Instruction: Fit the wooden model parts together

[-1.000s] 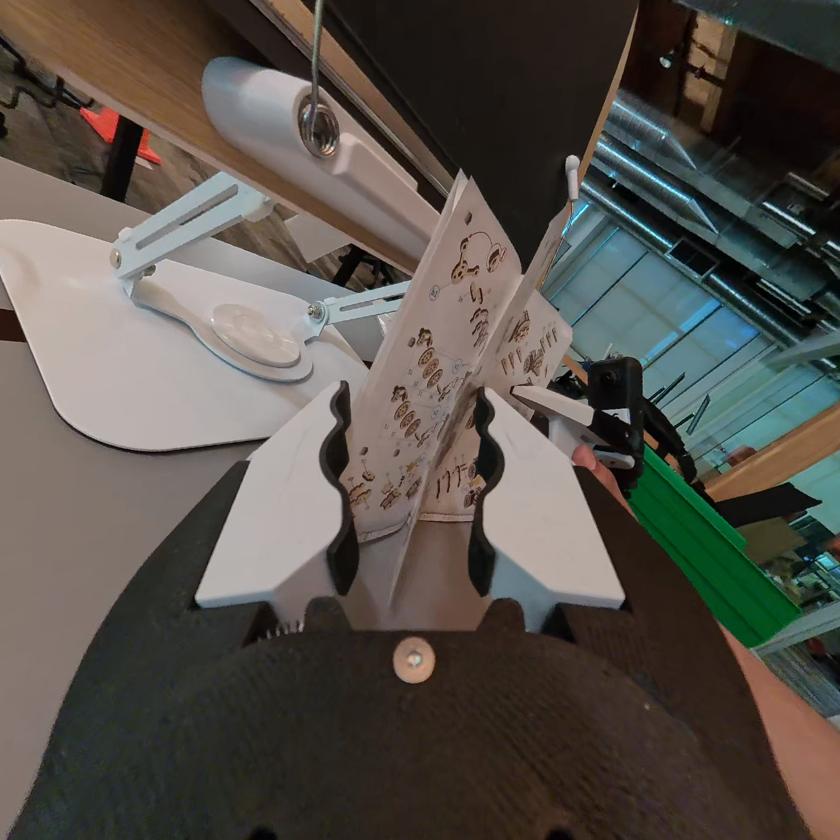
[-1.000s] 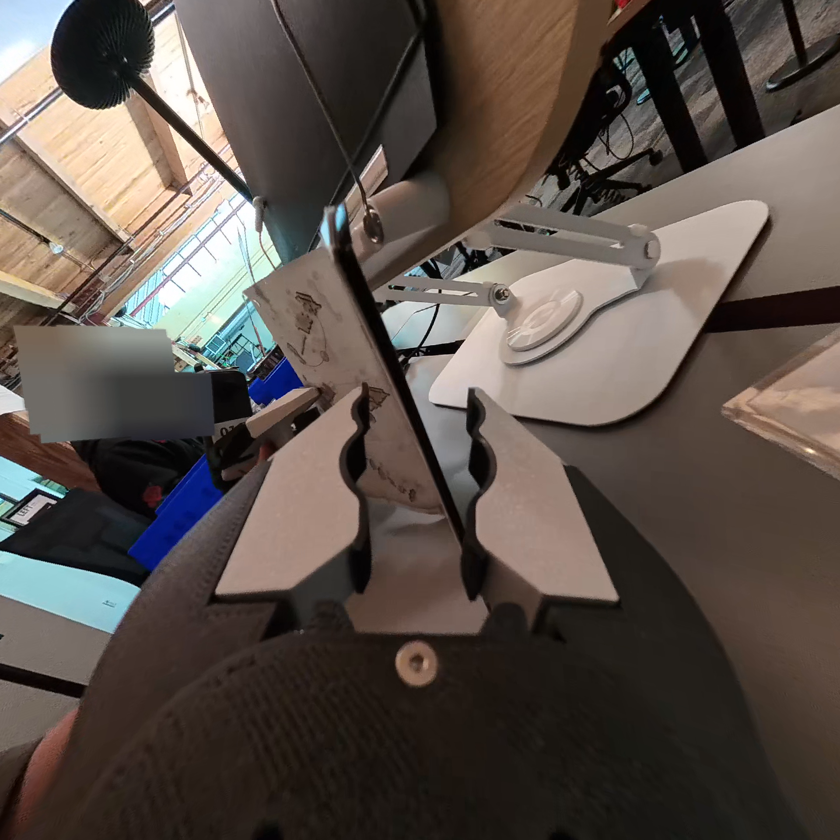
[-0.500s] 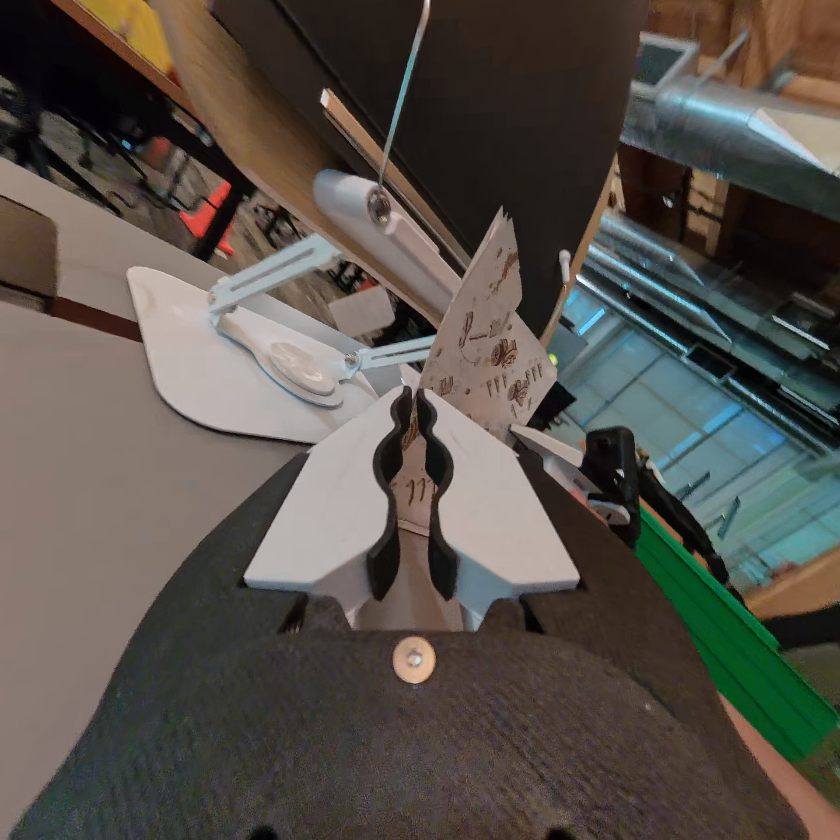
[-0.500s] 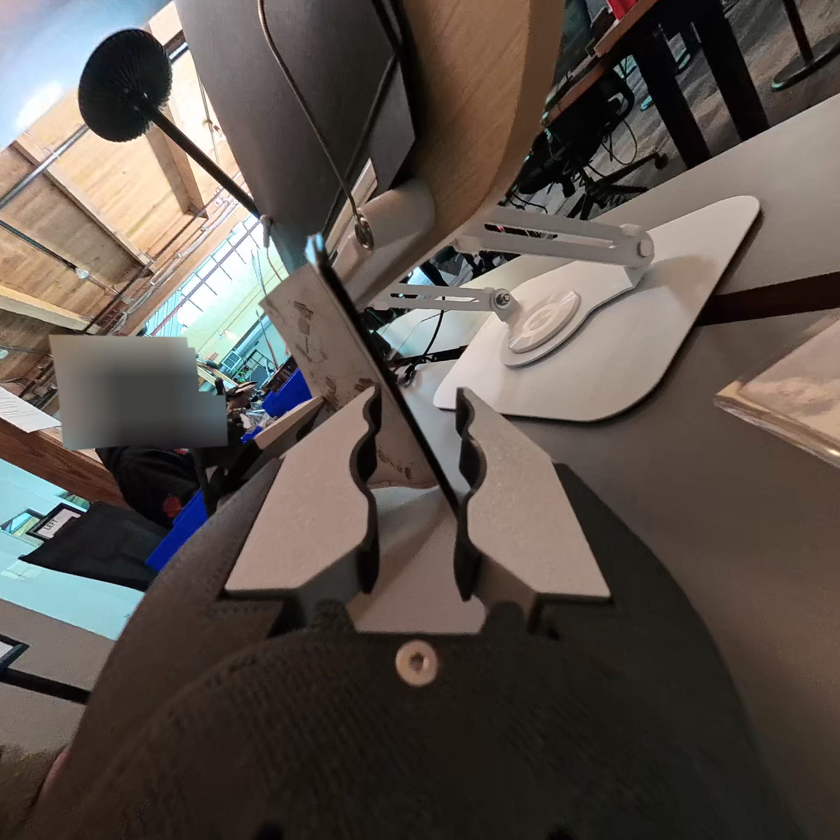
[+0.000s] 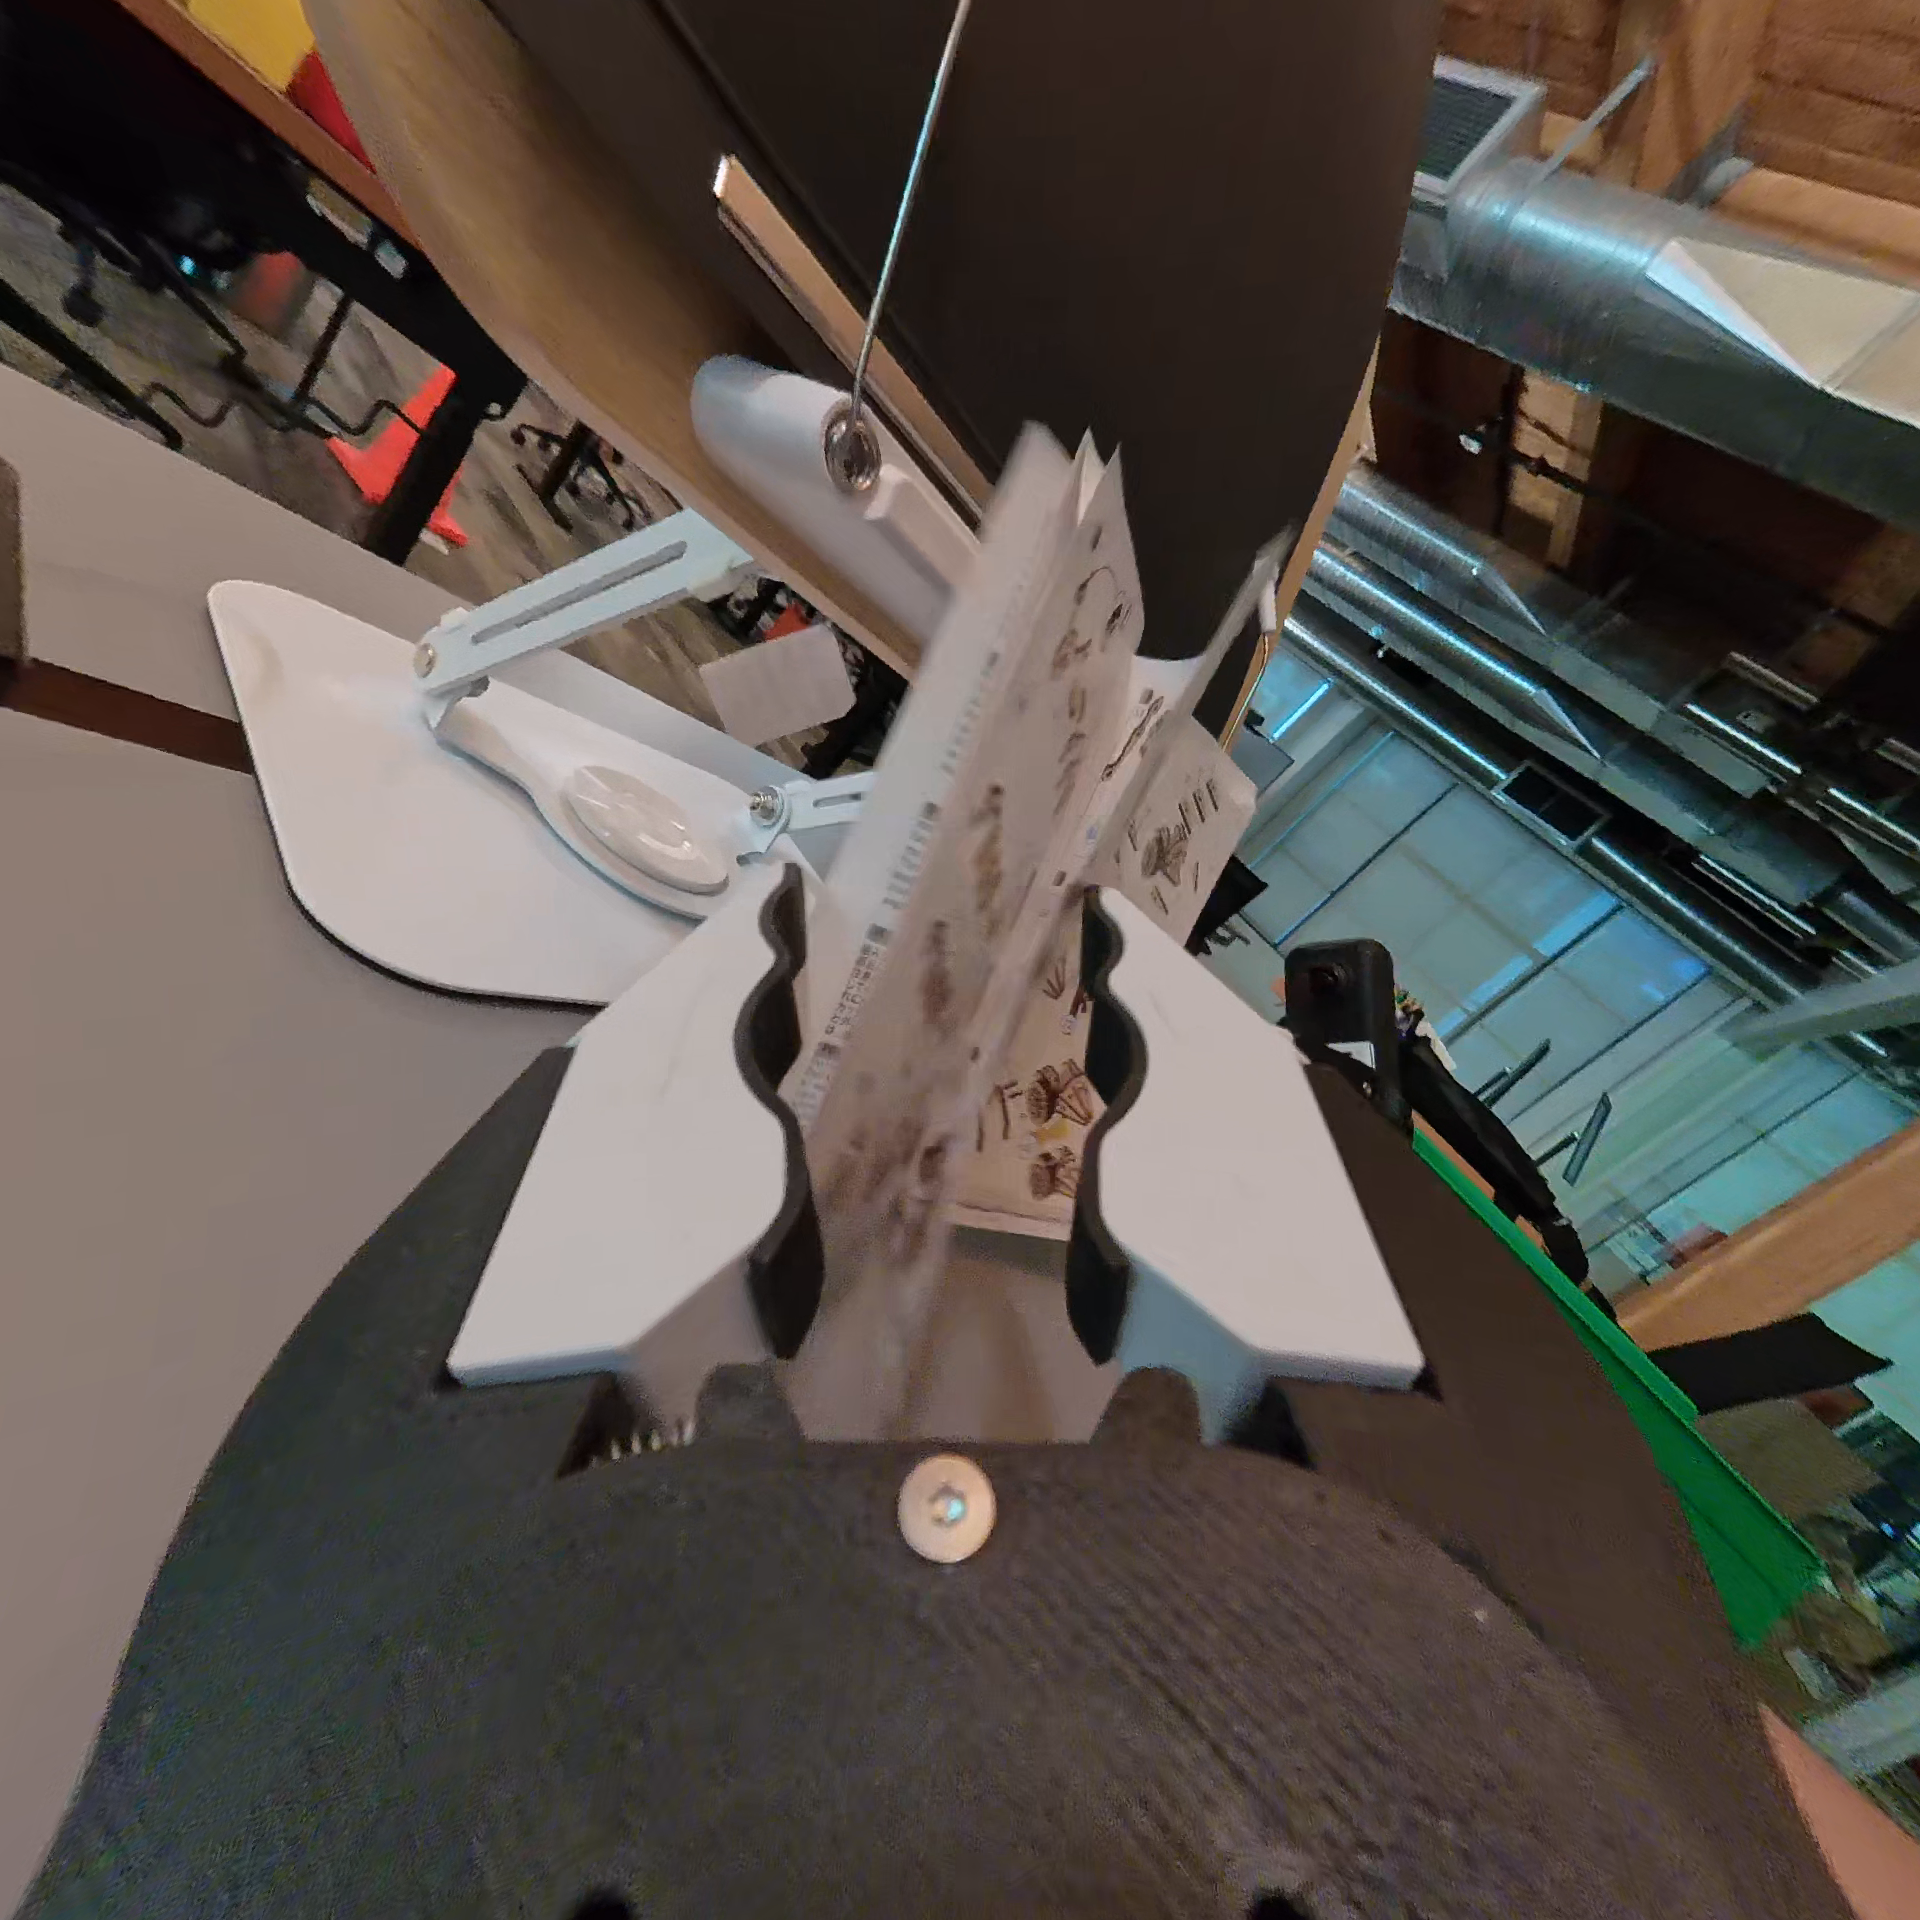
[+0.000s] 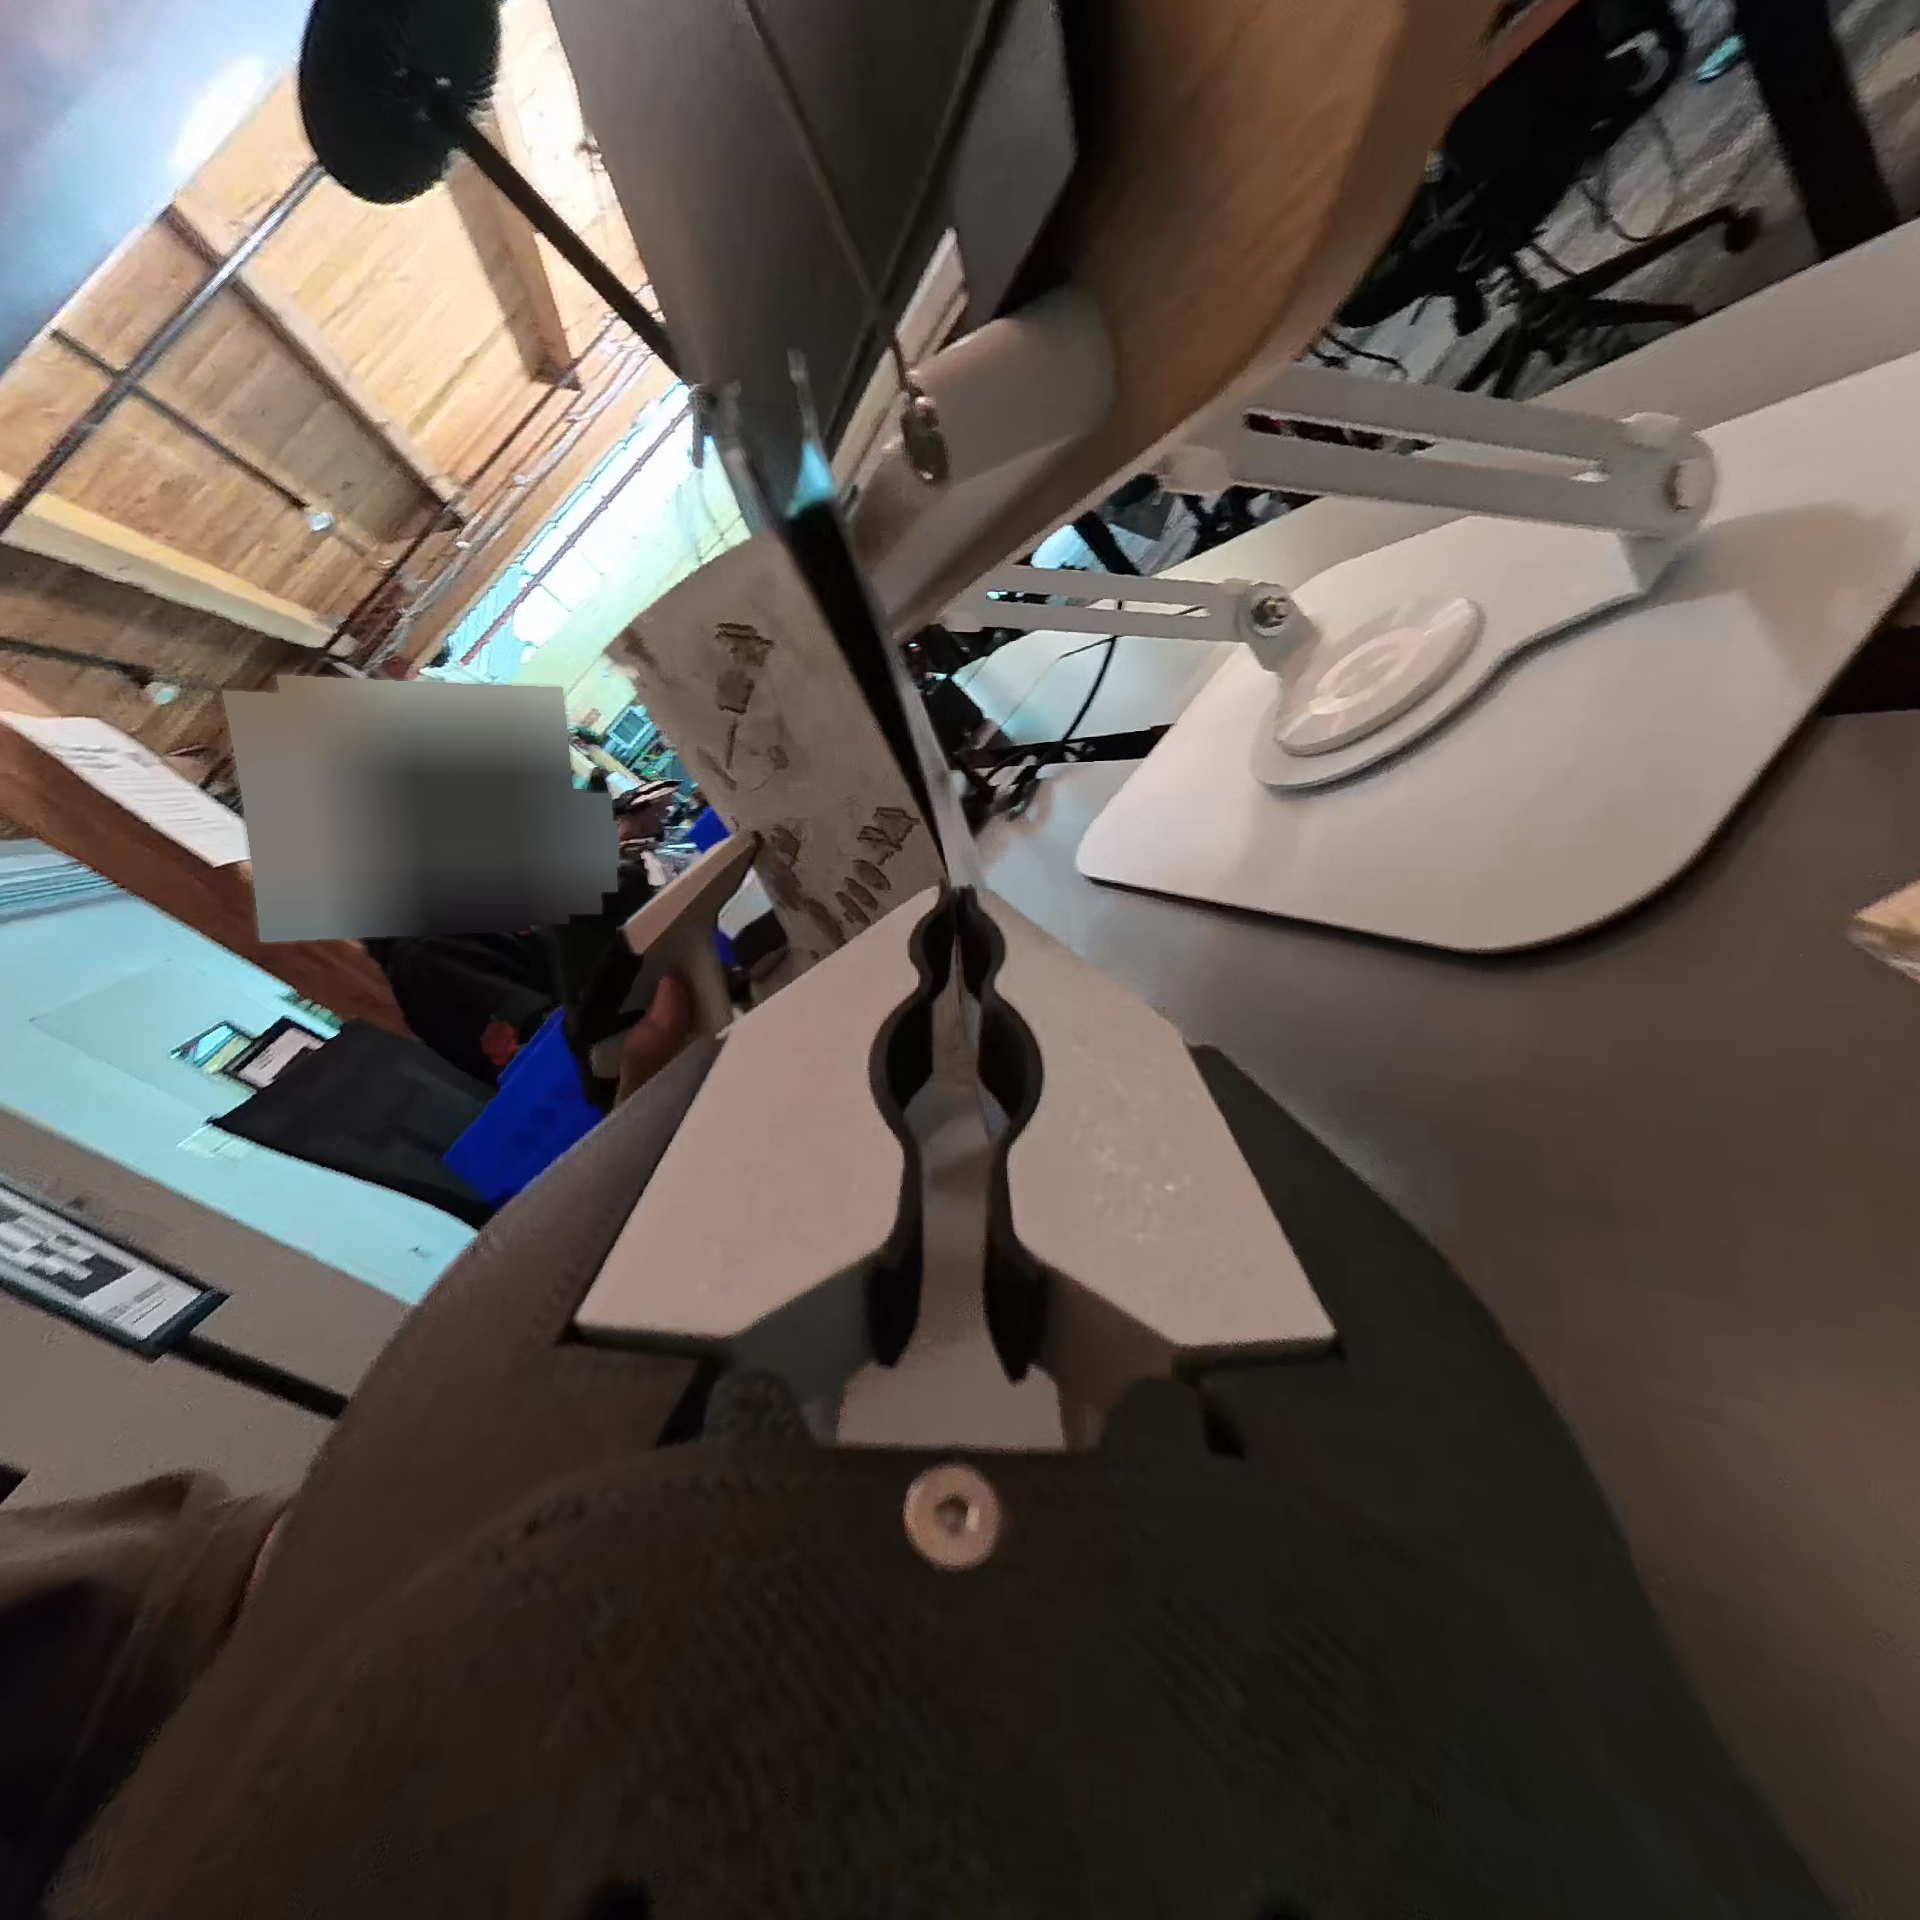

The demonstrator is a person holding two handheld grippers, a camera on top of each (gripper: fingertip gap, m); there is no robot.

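Left gripper [image 5: 940, 1060]: jaws apart, fingers [image 5: 665, 1132] either side of folded printed sheet [image 5: 987, 883], no visible clamp on it. Sheet blurred, standing on edge, tilted right, bottom edge down between the fingers. Drawings of model parts printed on it in brown; no loose wooden pieces visible in either view.

Right gripper [image 6: 956, 914]: jaws closed, pinching the same printed sheet [image 6: 800, 769] at its near edge; fingertips nearly touching, thin dark edge of the sheet running up from the tips. In right wrist view, left gripper [image 6: 686, 914] visible farther off to the left, beside the sheet.

Sheet held up above grey table [image 5: 156, 1039], between both grippers.

Far side of table: white flat-base stand [image 6: 1455, 831] with hinged arms, carrying a large dark panel [image 5: 1091, 260] overhead. Green bin [image 5: 1538, 1330] to the right in left wrist view, blue bin [image 6: 520, 1122] to the left in right wrist view.
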